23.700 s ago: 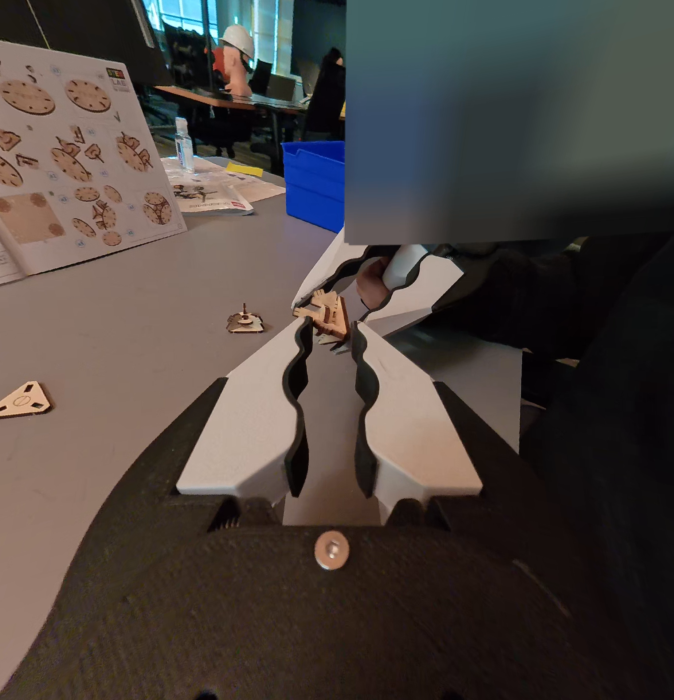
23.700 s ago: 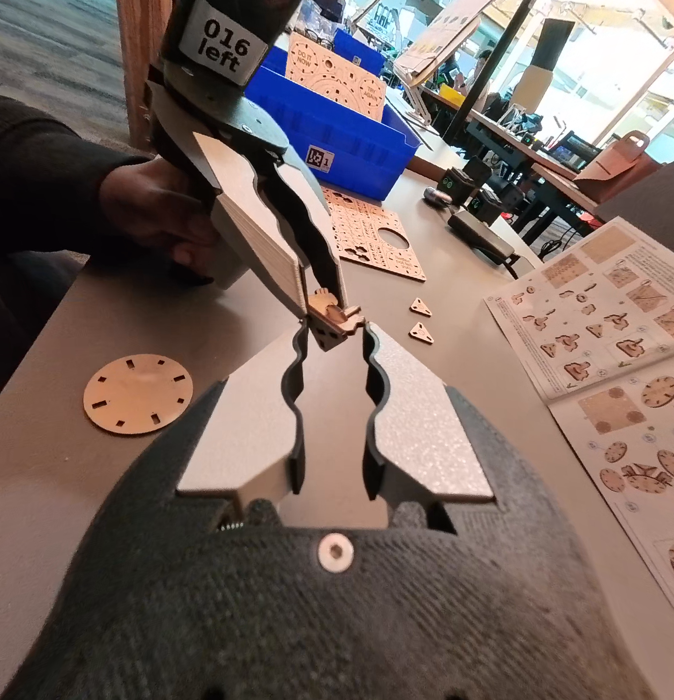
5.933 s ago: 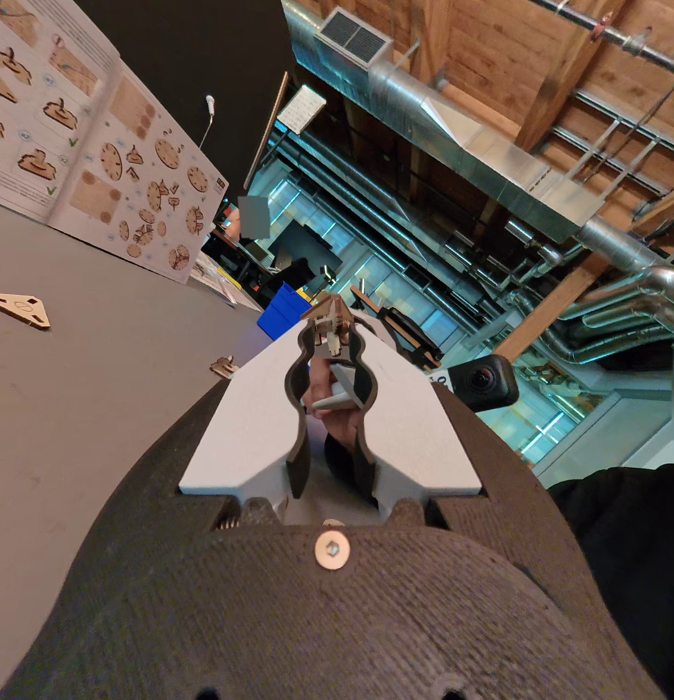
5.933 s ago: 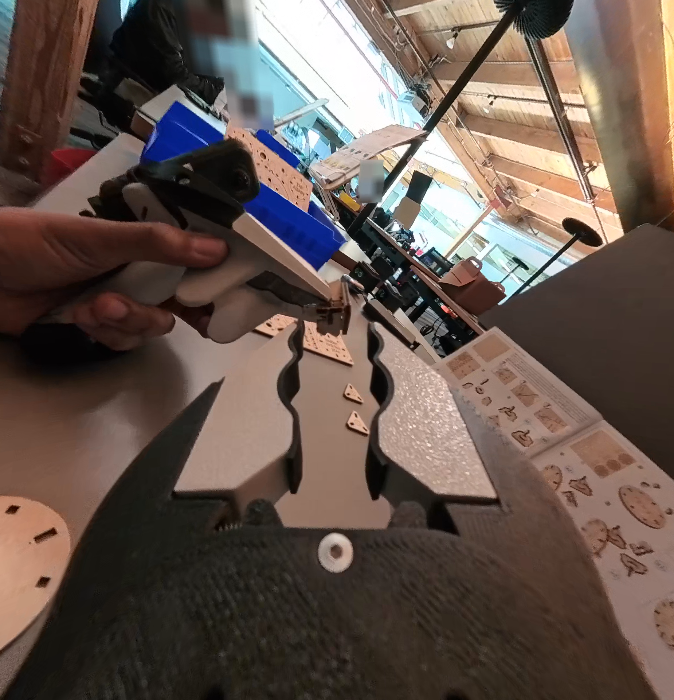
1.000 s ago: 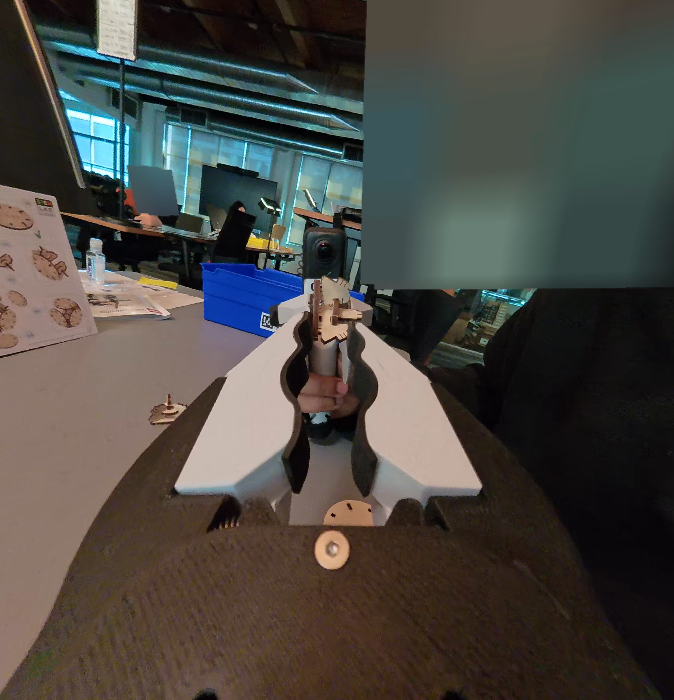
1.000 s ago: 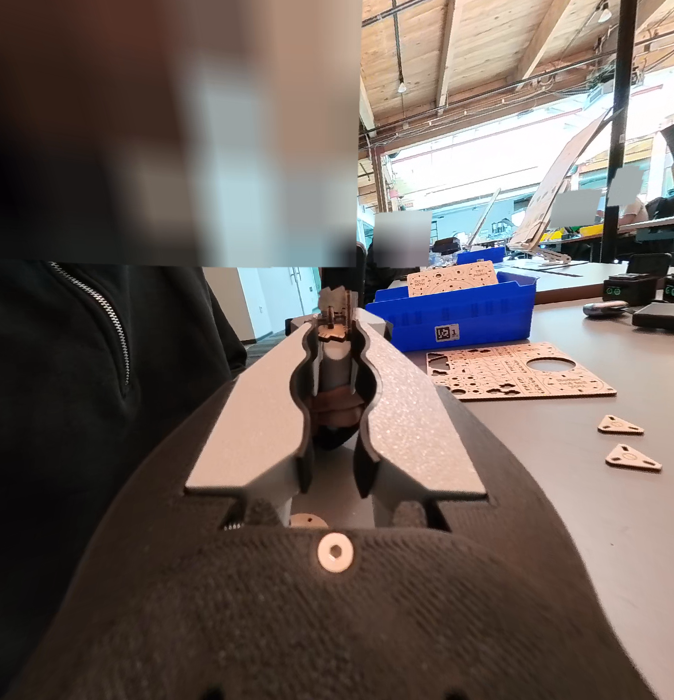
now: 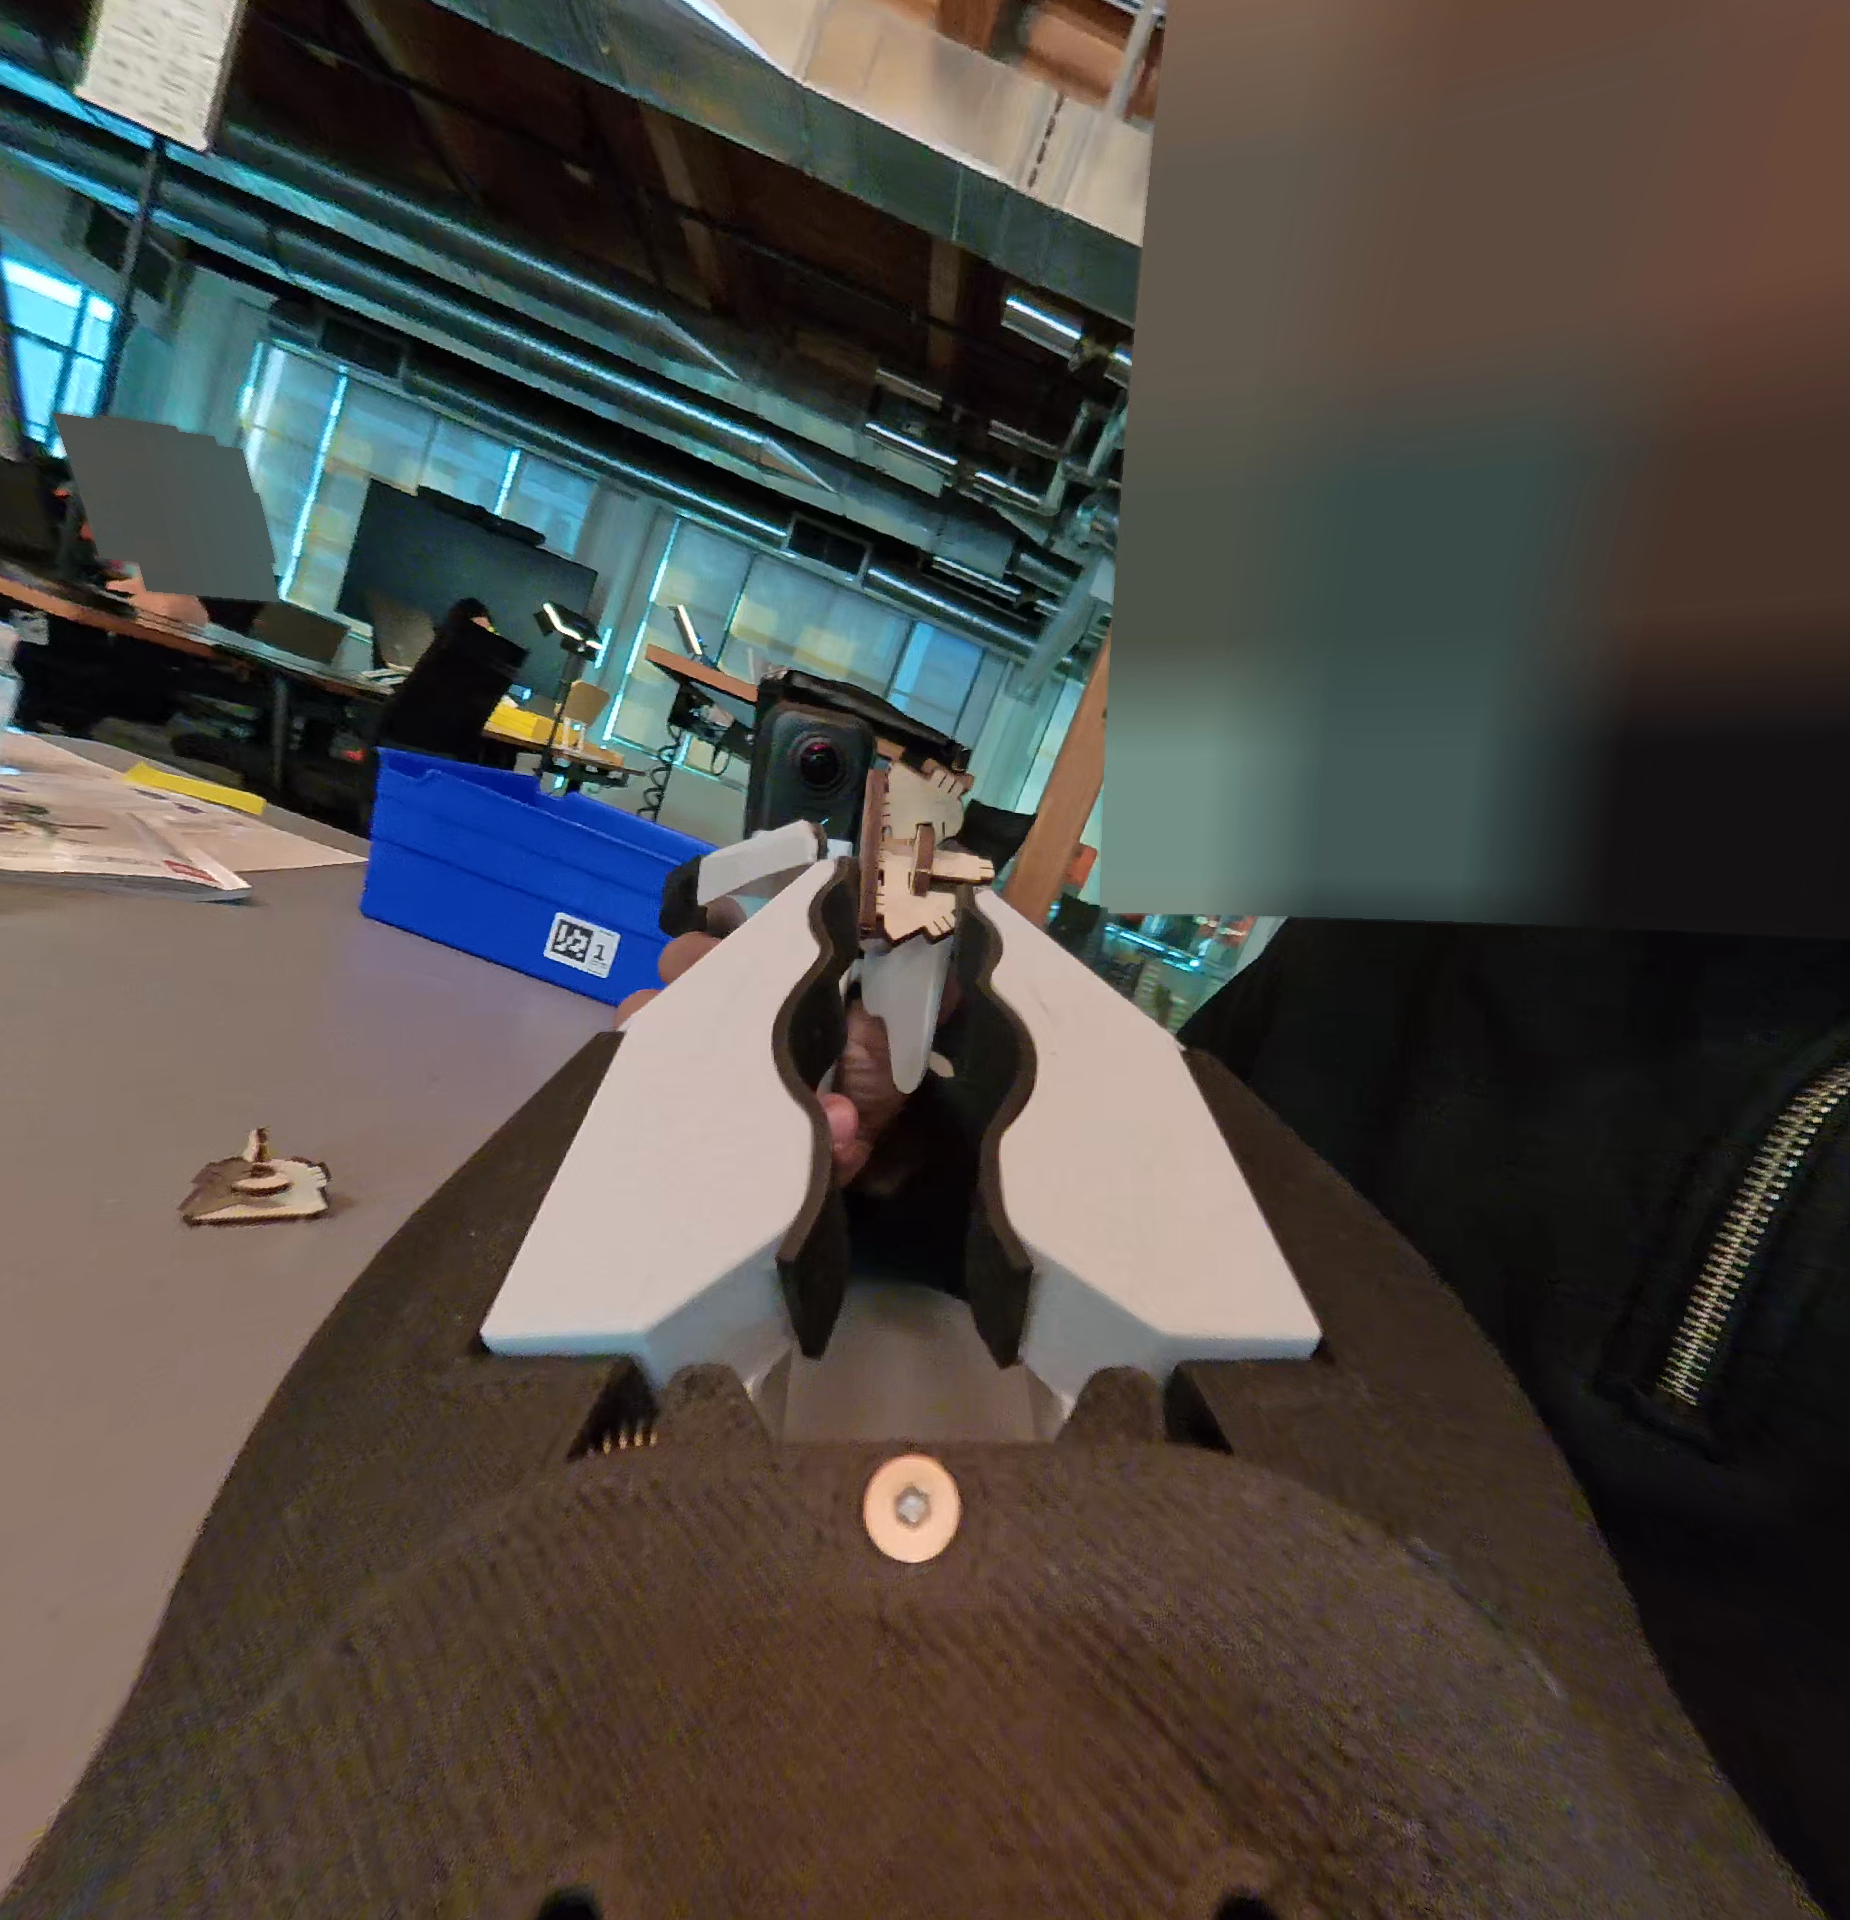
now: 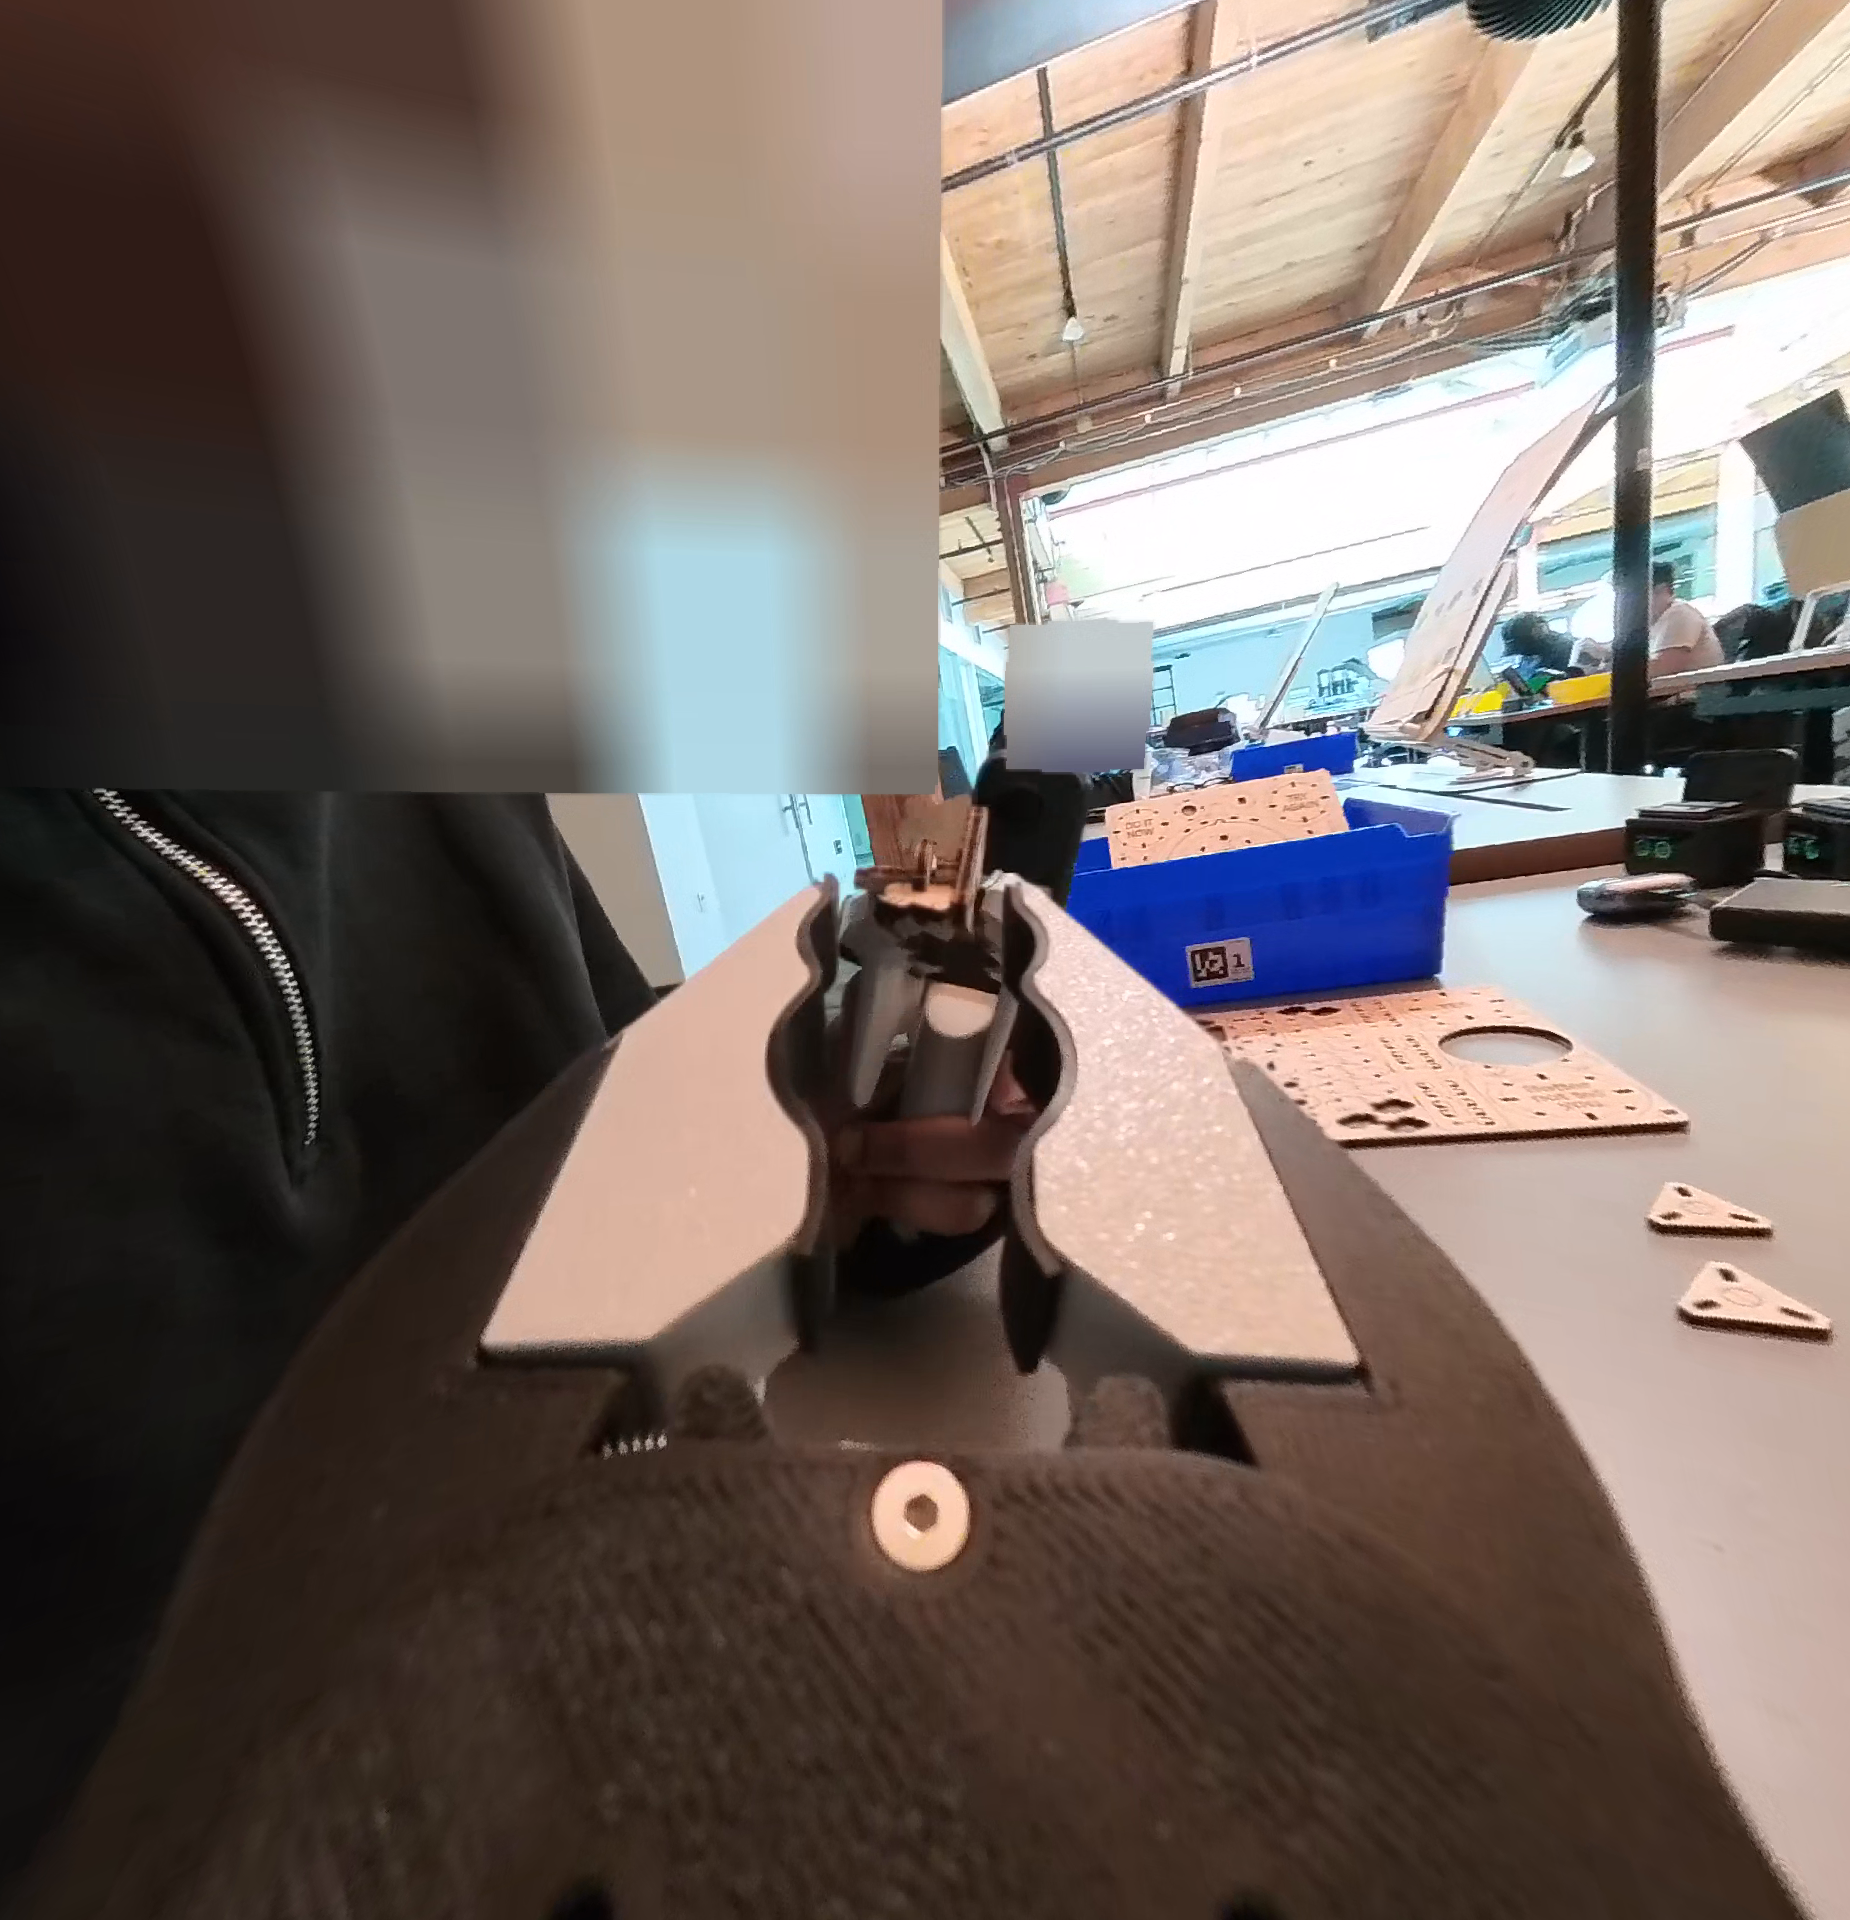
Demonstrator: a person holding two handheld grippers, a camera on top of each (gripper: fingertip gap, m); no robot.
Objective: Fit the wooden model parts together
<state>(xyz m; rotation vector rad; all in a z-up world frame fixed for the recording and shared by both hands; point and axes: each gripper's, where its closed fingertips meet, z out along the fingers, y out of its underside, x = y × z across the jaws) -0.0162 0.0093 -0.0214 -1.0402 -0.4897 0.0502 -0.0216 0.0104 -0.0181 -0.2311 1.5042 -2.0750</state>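
The small pale laser-cut plywood assembly (image 7: 916, 868), raised clear of the grey table (image 7: 225, 1039), is pinched at the left gripper (image 7: 905, 902) tips, while the right gripper (image 8: 916, 899) stands parted around it unpressed; left pinch is best kept steady, right tips squared before closing.

A grey table (image 8: 1586, 1382) carried everything. On it stood a blue bin (image 8: 1316, 914). Just in front of the bin lay a flat wooden sheet (image 8: 1451, 1060) with cut-out holes, and nearer, two small wooden triangles (image 8: 1710, 1210) lay close together. Dark devices (image 8: 1794, 909) sat farther back. On the other side lay a small wooden assembly (image 7: 256, 1190) and paper booklets (image 7: 100, 831).
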